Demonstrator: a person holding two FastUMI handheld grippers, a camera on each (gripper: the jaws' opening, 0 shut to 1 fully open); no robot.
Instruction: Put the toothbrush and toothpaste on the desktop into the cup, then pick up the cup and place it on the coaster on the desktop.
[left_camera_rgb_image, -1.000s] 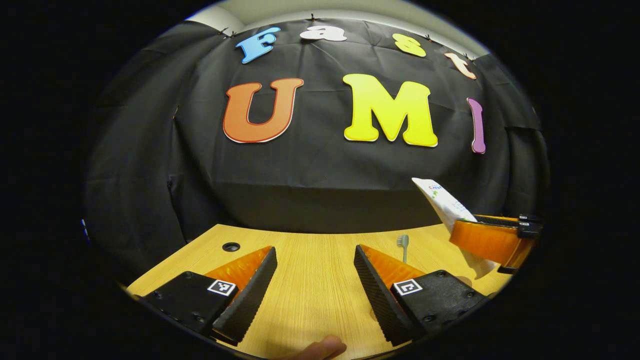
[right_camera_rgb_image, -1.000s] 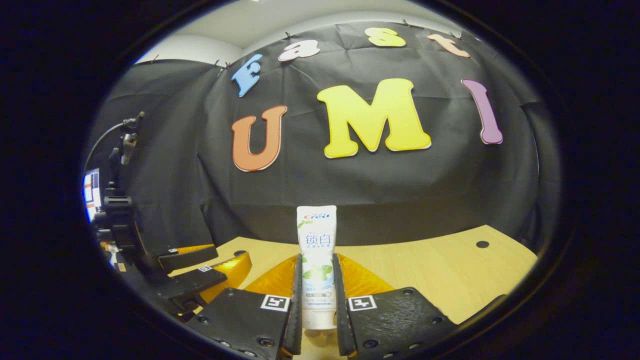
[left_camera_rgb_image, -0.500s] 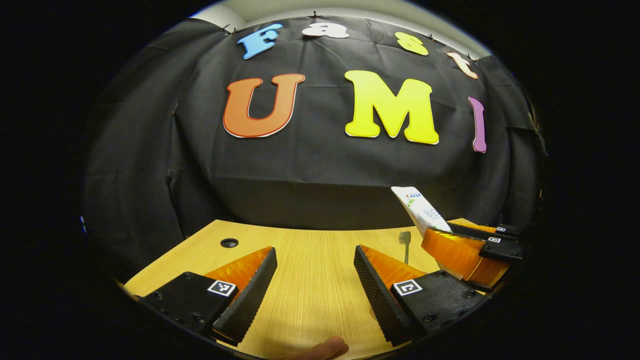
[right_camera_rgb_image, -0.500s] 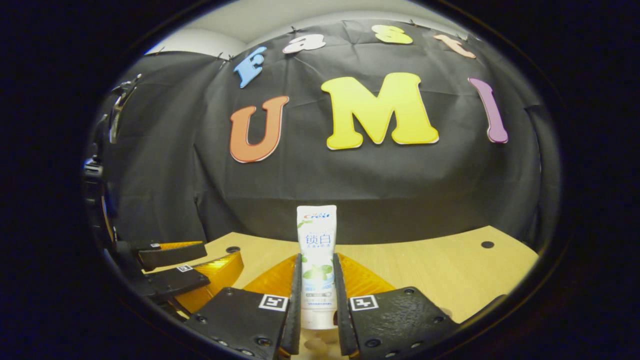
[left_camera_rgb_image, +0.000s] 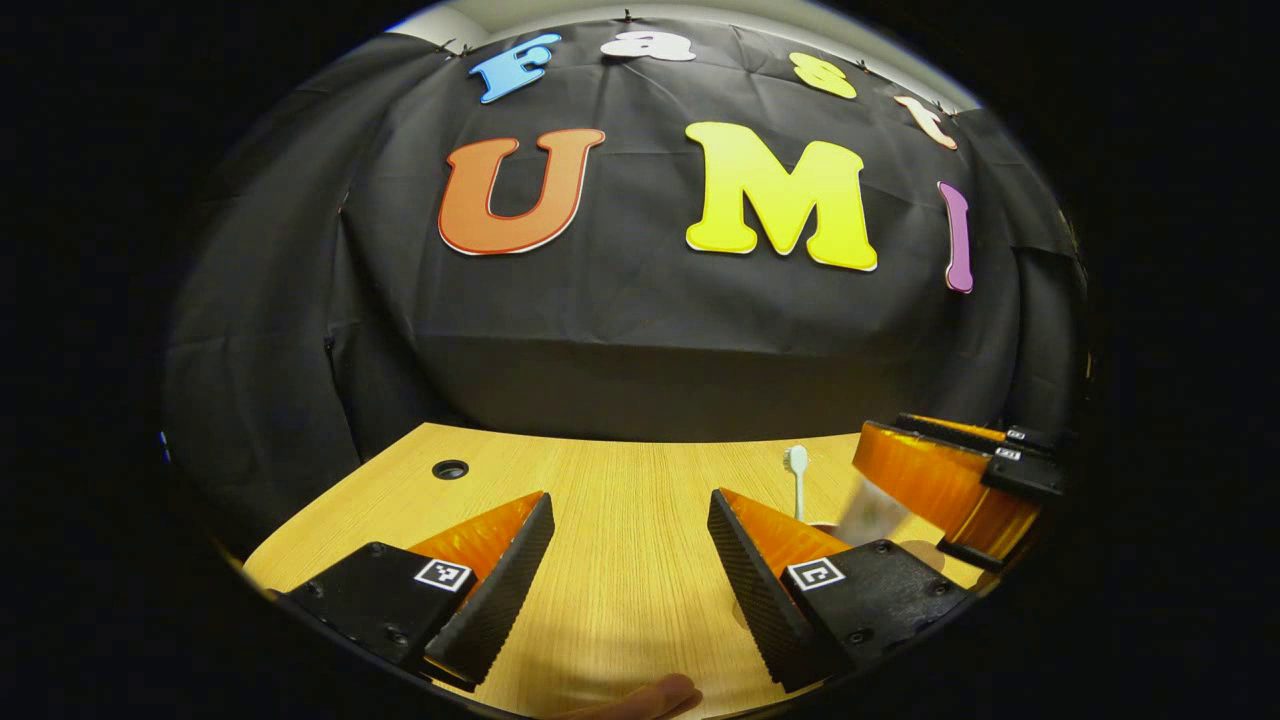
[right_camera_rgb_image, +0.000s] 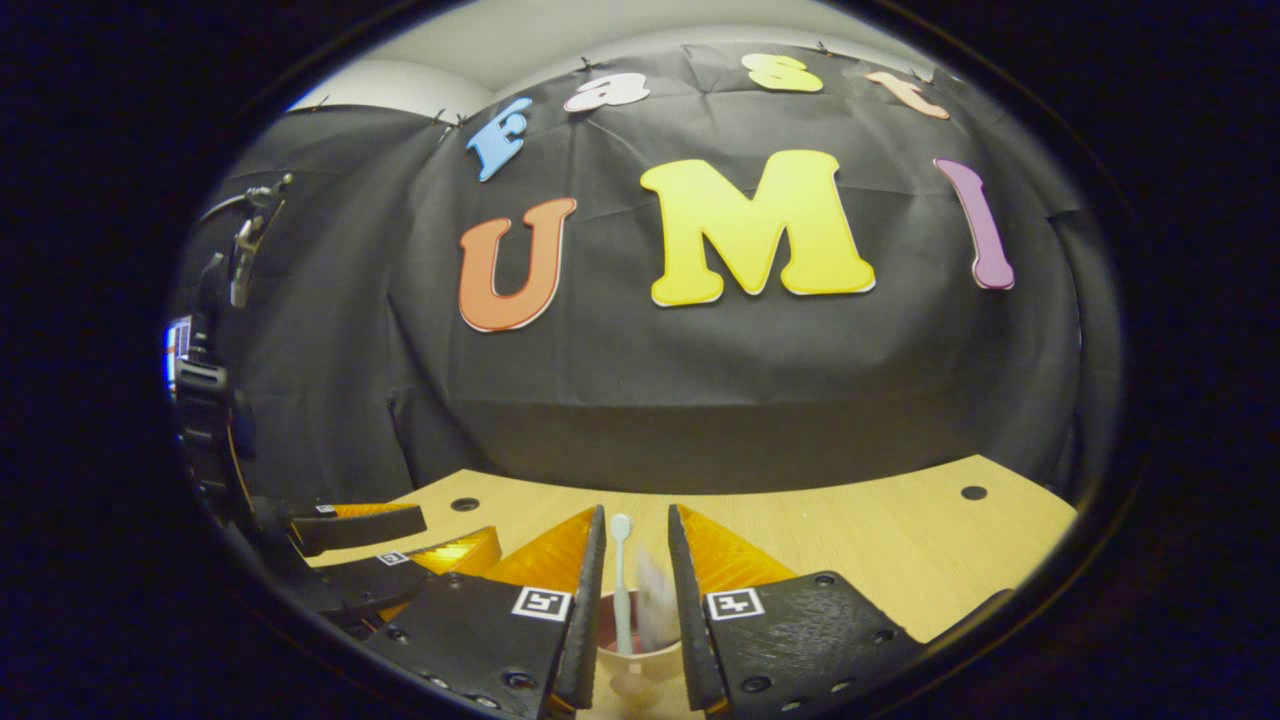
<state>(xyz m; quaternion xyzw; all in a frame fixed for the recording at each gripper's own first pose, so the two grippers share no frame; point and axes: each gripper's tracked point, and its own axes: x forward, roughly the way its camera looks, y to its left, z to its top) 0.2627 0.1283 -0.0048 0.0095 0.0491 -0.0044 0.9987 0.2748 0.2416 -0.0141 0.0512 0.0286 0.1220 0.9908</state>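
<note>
In the right gripper view my right gripper (right_camera_rgb_image: 636, 515) hangs just above a pale cup (right_camera_rgb_image: 640, 662). A white toothbrush (right_camera_rgb_image: 621, 570) stands upright in the cup. The toothpaste tube (right_camera_rgb_image: 655, 605) is a blur low between the fingers, dropping into the cup and no longer gripped; the jaws stand a little apart. In the left gripper view my left gripper (left_camera_rgb_image: 630, 500) is wide open over the desk with nothing in it. To its right are the toothbrush (left_camera_rgb_image: 797, 462), the blurred tube (left_camera_rgb_image: 868, 510) and the right gripper (left_camera_rgb_image: 880, 460).
The wooden desk (left_camera_rgb_image: 620, 580) has cable holes (left_camera_rgb_image: 450, 469) (right_camera_rgb_image: 965, 492). The left gripper (right_camera_rgb_image: 400, 540) sits low at the left of the right gripper view, with a stand (right_camera_rgb_image: 245, 250) behind it. A fingertip (left_camera_rgb_image: 650, 695) shows at the bottom edge.
The toothpaste stood upright, clamped in the right gripper; now it has slipped down between the fingers toward the cup. The right gripper came over the cup. The left gripper barely moved.
</note>
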